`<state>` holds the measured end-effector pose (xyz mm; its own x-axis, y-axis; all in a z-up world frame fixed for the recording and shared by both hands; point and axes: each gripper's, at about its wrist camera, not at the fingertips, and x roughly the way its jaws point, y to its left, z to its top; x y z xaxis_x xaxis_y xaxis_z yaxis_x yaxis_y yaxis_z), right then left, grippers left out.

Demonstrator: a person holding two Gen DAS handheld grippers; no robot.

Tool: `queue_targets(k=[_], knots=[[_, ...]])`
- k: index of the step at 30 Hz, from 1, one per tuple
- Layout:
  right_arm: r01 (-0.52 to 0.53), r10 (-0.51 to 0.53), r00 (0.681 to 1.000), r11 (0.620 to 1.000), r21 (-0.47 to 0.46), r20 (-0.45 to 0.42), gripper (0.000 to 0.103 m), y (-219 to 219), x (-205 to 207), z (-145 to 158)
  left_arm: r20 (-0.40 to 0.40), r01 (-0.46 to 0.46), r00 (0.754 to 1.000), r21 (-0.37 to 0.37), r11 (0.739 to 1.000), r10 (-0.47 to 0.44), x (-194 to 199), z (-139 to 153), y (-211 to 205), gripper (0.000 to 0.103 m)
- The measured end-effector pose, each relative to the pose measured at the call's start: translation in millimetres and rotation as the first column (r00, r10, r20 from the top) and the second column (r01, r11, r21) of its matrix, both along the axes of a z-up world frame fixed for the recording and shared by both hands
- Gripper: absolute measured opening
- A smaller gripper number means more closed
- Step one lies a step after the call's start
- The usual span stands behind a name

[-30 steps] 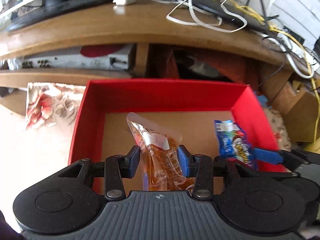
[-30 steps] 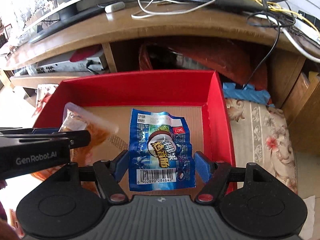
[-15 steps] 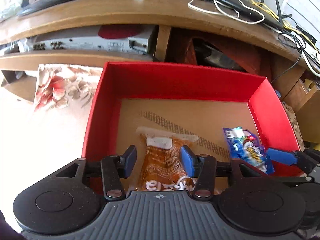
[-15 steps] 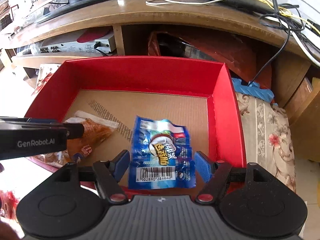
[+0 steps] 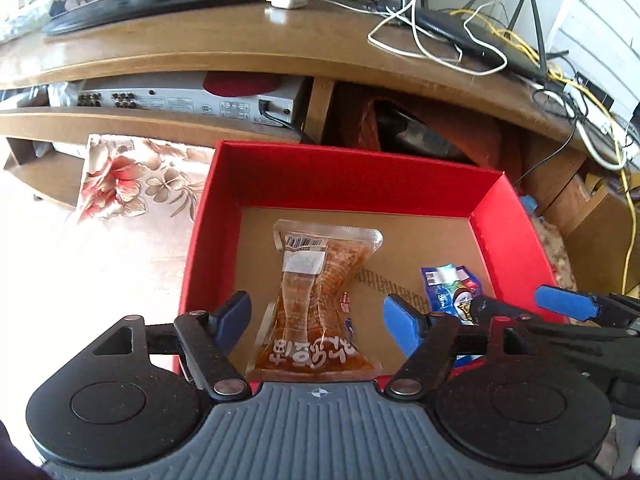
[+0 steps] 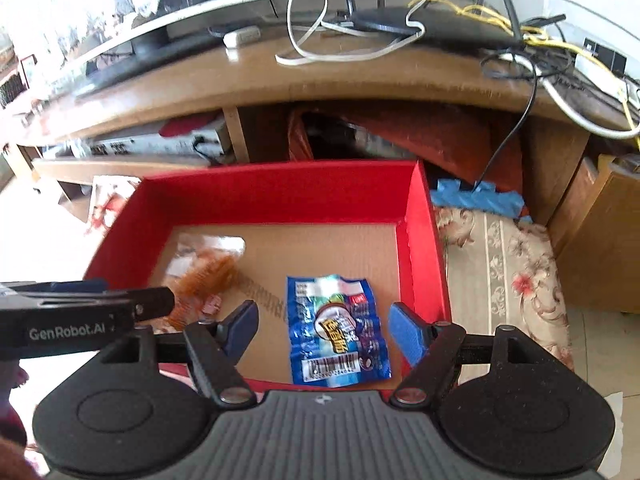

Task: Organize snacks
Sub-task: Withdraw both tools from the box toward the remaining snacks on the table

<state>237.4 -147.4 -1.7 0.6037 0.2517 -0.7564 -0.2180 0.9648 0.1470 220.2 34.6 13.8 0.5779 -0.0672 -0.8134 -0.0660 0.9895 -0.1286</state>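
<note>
A red box (image 5: 352, 178) with a brown cardboard floor sits on the floor in front of a wooden TV stand. An orange snack pouch (image 5: 316, 300) lies flat in its left half; it also shows in the right wrist view (image 6: 204, 276). A blue snack packet (image 6: 340, 334) lies in the right half, also seen in the left wrist view (image 5: 452, 292). My left gripper (image 5: 316, 320) is open above the orange pouch, not touching it. My right gripper (image 6: 324, 326) is open above the blue packet, apart from it.
The wooden TV stand (image 5: 240, 48) with a router and tangled cables (image 6: 420, 28) stands behind the box. A silver player (image 5: 188, 98) sits on its shelf. A floral mat (image 6: 508, 264) lies right of the box, floral cloth (image 5: 128, 176) to the left.
Both grippers opened wide and let go: the orange pouch and the blue packet now lie flat on the box floor. Both grippers have drawn back and up.
</note>
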Motion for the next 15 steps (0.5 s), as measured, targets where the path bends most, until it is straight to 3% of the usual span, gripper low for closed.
queue_targets(k=[9, 15], knots=[[0.005, -0.005, 1.0, 1.0, 0.024, -0.003, 0.069, -1.4, -32.9, 14.8, 0.016, 0.014, 1.0, -0.02, 1.0, -0.014, -23.1, 13.3, -2.8, 0.079], [0.012, -0.011, 1.0, 0.999, 0.031, -0.011, 0.069, -4.9, -53.9, 15.2, 0.028, 0.028, 0.999, 0.01, 1.0, -0.028, -44.8, 19.1, -6.9, 0.079]])
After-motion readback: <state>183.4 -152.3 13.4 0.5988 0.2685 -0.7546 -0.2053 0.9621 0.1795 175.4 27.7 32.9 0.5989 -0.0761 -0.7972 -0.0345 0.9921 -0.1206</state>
